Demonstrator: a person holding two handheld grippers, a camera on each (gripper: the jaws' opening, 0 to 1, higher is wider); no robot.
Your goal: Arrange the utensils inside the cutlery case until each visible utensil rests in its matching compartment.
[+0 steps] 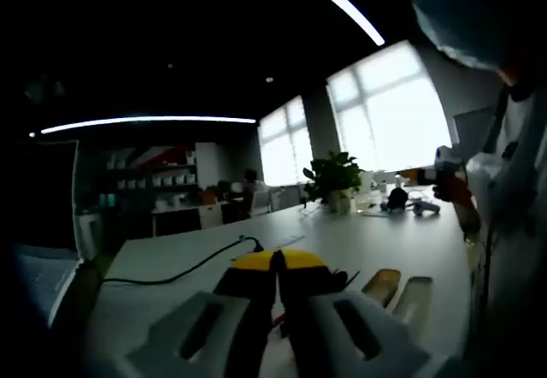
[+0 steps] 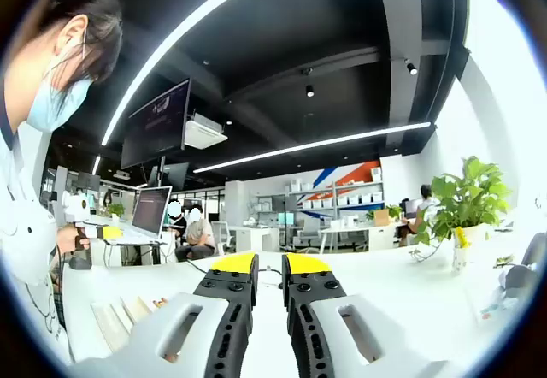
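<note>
While the left gripper [image 1: 278, 262] is pointing across a white table [image 1: 359, 241], much of the left gripper view is sitting in deep shadow, so the shelves at the far wall are hard to make out. Its two yellow-tipped jaws are standing together with nothing between them. Just right of those jaws, two long wooden compartments of the cutlery case [image 1: 398, 291] are showing, and the rest of the case is being cut off behind the gripper body; no utensil can be told apart there. One black cable [image 1: 184, 268] is trailing over the table, and one potted plant [image 1: 332, 177] is standing farther back.

In the right gripper view, the right gripper [image 2: 269, 264] is holding its two jaws close, a thin gap between them, gripping nothing. To the left of it, the cutlery case [image 2: 120, 318] is lying low on the table [image 2: 385, 280], with pale strips that are too small to name. One person [image 2: 34, 181] in a face mask is standing at the left edge, cut off by the frame. One potted plant [image 2: 461, 203] is standing at the right.
</note>
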